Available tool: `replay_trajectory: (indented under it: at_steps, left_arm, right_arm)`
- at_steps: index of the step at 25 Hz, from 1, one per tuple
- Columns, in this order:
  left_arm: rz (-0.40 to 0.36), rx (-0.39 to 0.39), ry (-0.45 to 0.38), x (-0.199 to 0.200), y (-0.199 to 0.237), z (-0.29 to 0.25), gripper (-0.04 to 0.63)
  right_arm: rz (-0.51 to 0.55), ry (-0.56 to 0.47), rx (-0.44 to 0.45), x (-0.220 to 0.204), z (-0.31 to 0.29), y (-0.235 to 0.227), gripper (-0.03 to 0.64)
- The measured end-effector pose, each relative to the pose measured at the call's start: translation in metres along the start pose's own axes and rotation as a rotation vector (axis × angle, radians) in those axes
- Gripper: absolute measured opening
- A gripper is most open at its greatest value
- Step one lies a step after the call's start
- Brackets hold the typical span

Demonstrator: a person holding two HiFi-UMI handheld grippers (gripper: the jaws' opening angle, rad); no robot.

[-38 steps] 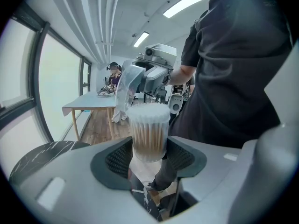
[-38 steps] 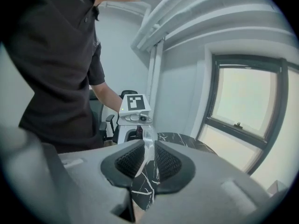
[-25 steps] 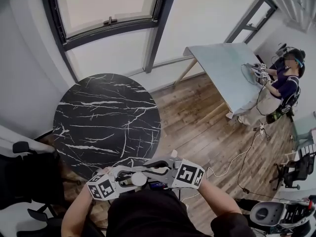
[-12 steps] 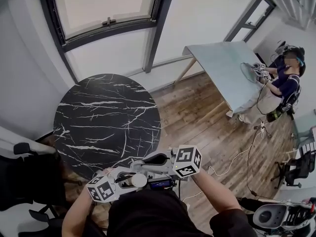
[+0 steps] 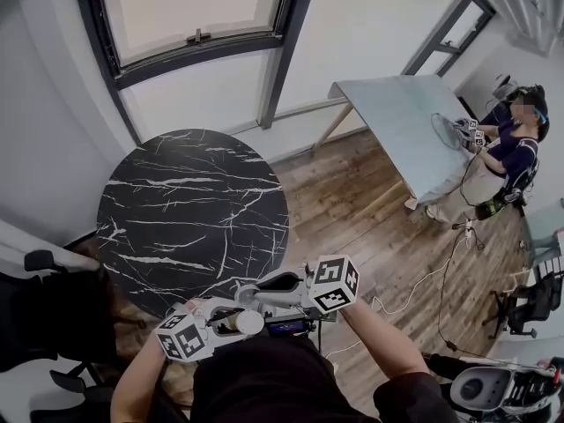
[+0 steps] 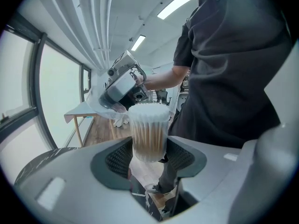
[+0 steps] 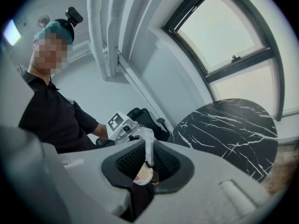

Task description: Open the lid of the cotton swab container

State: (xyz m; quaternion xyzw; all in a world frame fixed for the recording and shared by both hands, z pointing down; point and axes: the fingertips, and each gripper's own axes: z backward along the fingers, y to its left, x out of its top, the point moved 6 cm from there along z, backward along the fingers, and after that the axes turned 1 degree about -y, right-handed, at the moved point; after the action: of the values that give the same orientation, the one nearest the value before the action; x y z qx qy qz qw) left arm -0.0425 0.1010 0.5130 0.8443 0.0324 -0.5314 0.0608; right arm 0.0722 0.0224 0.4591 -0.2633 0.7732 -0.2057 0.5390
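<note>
A clear tub packed with cotton swabs (image 6: 148, 132) stands upright between the ribbed pads of my left gripper (image 6: 148, 155), which is shut on it; its white swab tips show bare at the top. In the head view the tub (image 5: 248, 322) sits close to my body, between the left gripper (image 5: 240, 318) and the right gripper (image 5: 260, 291). The right gripper (image 7: 148, 160) is shut on the thin rim of the clear lid (image 7: 148, 146). Seen from the left gripper view, the lid (image 6: 103, 101) hangs from the right gripper just up and left of the tub, apart from it.
A round black marble table (image 5: 189, 210) lies ahead of me under a window. Black chairs (image 5: 53, 315) stand at my left. Far right, another person (image 5: 515, 148) works at a pale table (image 5: 397, 122). Cables cross the wooden floor (image 5: 370, 227).
My right gripper has rolled, its marker cube turning and rising a little in the head view. The left gripper and the tub have stayed where they were.
</note>
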Motion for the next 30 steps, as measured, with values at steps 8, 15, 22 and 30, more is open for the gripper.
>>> replay_trajectory:
  at_steps: [8, 15, 22, 30]
  left_arm:
    - [0.043, -0.002, -0.005, -0.009, 0.001, -0.004, 0.235]
    - [0.101, 0.009, -0.006, -0.021, 0.003, -0.003, 0.236]
    - [0.163, 0.056, -0.025, -0.030, 0.014, 0.002, 0.236]
    - [0.246, 0.142, -0.041, -0.036, 0.026, 0.013, 0.236]
  right_arm:
    - [-0.015, -0.015, -0.002, -0.001, -0.002, 0.001, 0.079]
    - [-0.019, -0.056, -0.016, -0.001, 0.004, -0.003, 0.089]
    - [-0.021, -0.067, -0.051, -0.003, 0.010, -0.014, 0.091]
    - [-0.058, -0.087, -0.119, -0.015, 0.009, -0.032, 0.083]
